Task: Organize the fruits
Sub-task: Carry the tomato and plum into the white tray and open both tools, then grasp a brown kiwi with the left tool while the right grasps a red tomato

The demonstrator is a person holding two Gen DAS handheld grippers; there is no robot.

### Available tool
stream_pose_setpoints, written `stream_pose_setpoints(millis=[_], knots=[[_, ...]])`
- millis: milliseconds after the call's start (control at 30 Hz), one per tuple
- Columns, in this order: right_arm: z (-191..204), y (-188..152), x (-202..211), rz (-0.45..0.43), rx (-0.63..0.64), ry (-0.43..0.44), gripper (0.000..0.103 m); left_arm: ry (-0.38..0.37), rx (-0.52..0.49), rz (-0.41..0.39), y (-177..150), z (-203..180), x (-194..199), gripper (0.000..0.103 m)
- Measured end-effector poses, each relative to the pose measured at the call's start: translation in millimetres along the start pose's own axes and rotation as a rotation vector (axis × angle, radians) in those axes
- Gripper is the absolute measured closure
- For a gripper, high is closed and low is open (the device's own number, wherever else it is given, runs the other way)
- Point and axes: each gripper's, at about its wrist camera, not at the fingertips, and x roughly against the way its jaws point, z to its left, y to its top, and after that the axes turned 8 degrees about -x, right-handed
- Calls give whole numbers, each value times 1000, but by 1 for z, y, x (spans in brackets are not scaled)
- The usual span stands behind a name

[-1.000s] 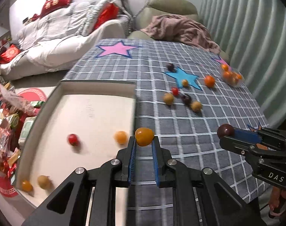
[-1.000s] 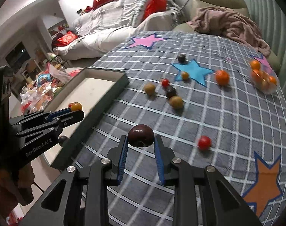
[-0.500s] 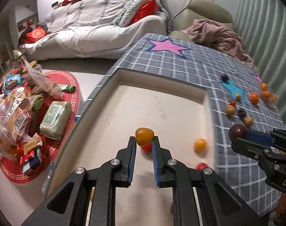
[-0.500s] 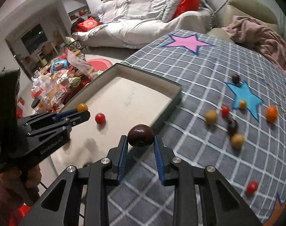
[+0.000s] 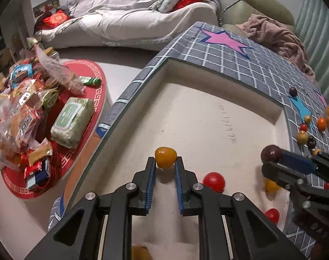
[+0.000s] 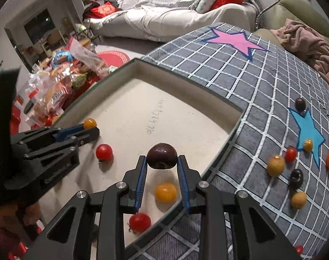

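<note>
My left gripper (image 5: 165, 166) is shut on a yellow-orange tomato (image 5: 165, 157) and holds it over the cream tray (image 5: 207, 117). My right gripper (image 6: 162, 164) is shut on a dark purple fruit (image 6: 162, 156) above the tray's near right part; it also shows in the left wrist view (image 5: 270, 153). In the tray lie red tomatoes (image 6: 104, 151) (image 6: 139, 222) and an orange one (image 6: 165, 192). Several more small fruits (image 6: 275, 165) lie on the grey checked cloth (image 6: 251, 82) at the right.
The tray's raised rim (image 6: 186, 75) runs along the cloth. A low red table (image 5: 84, 91) with snack packets (image 5: 23, 112) stands left of the table, below it. A white sofa (image 5: 132, 17) and a pink blanket (image 5: 279, 36) lie behind.
Both grippers have moved left from over the cloth to over the tray, each still holding its fruit. The tray now fills the middle of both views.
</note>
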Motion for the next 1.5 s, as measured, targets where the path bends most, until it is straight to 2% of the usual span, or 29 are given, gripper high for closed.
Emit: stream_pose_setpoints(millis=[100, 133, 200, 233, 267, 300, 333, 367, 433, 567, 767, 1133, 1300, 1500], knots=[[4, 0, -6, 15, 23, -10, 71, 9, -23, 7, 0, -2, -1, 85], [6, -1, -6, 18, 32, -12, 68, 16, -32, 9, 1, -4, -1, 85], [10, -1, -5, 17, 47, 0, 55, 29, -41, 12, 1, -5, -1, 82], [12, -1, -4, 13, 56, 2, 45, 29, -41, 14, 1, -5, -1, 79], [14, -1, -3, 6, 65, -1, 35, 26, -37, 18, 1, -4, -1, 58], [17, -2, 1, -11, 78, -27, 34, 37, -25, 22, 1, -2, -1, 36], [18, -2, 3, -19, 83, -37, 29, 55, -1, 15, 0, 2, 1, 29], [17, -1, 6, -26, 84, -35, 25, 35, 27, -6, 0, 7, 5, 27], [14, -2, 15, -46, 72, -32, 25, 1, 40, -12, 0, 10, 9, 27], [4, -7, 35, -93, 40, -37, 20, 16, 13, -20, -4, 2, 15, 27], [-32, -36, 59, -121, -58, -63, 19, -50, -27, -39, -13, -21, 31, 27], [-149, -115, 103, -156, -353, -202, 18, -189, -249, -83, -16, -129, 69, 27], [-179, -135, 109, -154, -402, -237, 18, -202, -315, -73, -13, -175, 67, 27], [-185, -141, 104, -153, -379, -224, 19, -156, -327, -60, 2, -204, 42, 27]])
